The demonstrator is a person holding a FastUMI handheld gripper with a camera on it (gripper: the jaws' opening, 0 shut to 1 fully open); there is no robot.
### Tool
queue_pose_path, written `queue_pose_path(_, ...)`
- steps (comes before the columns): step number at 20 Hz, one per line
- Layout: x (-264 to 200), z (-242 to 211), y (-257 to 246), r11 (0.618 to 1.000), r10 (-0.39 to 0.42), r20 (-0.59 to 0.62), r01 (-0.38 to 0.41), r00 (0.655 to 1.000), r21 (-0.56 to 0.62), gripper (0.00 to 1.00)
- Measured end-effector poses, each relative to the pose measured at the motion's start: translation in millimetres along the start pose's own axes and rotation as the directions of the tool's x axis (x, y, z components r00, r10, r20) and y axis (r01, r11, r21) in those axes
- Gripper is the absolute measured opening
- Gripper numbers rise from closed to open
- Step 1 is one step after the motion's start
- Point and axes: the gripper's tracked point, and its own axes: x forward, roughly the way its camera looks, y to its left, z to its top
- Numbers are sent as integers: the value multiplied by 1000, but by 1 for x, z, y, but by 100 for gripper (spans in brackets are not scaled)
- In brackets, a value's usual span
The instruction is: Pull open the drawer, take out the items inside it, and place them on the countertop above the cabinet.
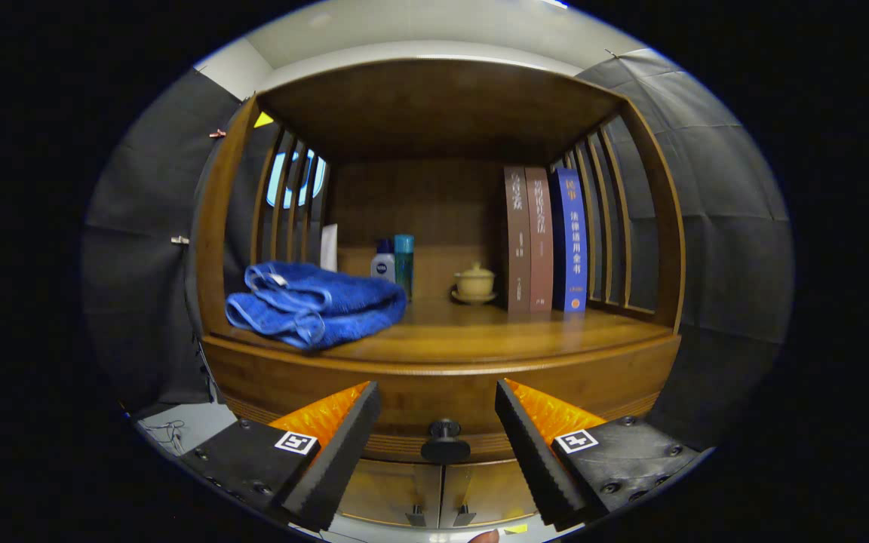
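The hand-held gripper [438, 422] is facing the front of a wooden cabinet [216, 226], its fingers spread wide and gripping nothing. The dark round drawer knob [444, 440] is sitting in the gap between the two fingers, roughly midway, touching neither as far as can be told. The drawer [434, 392] is appearing shut, its curved front lying flush under the table [495, 335]. Below the knob, at 6 o'clock from it, two lower cabinet doors [442, 494] are meeting at a centre seam, each with a small handle.

On the table, at 10 o'clock from the knob, a folded blue towel [314, 303] is lying near the front edge. Behind the towel, toward 12 o'clock, a small white bottle [383, 262] and a teal bottle [404, 260] are standing just beside each other against the back panel. At 12 to 1 o'clock from the knob, a small lidded cup on a saucer [474, 283] is resting well back. Beside it, at 1 o'clock, three books [546, 240] are standing upright and touching, two brown and one blue, next to the slatted side [606, 219] of the cabinet.

Drawer contents are hidden.
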Motion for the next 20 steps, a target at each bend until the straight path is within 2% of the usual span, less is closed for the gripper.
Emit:
queue_pose_path(2, 9, -21, 0, 1000, 0, -26, 0, 1000, -6, 99)
queue_pose_path(5, 17, -42, 0, 1000, -3, -64, 3, 998, 4, 77)
queue_pose_path(8, 20, -43, -6, 1000, -22, -64, 23, 998, 15, 52)
queue_pose_path(10, 20, -42, -6, 1000, -22, -70, 21, 997, -12, 51)
queue_pose_path(13, 18, -43, -6, 1000, -29, -105, 29, 994, -6, 38)
queue_pose_path(17, 9, -44, -8, 1000, -18, -115, 19, 993, 4, 38)
queue_pose_path(20, -15, -44, -8, 999, -19, -102, 22, 995, 30, 38)
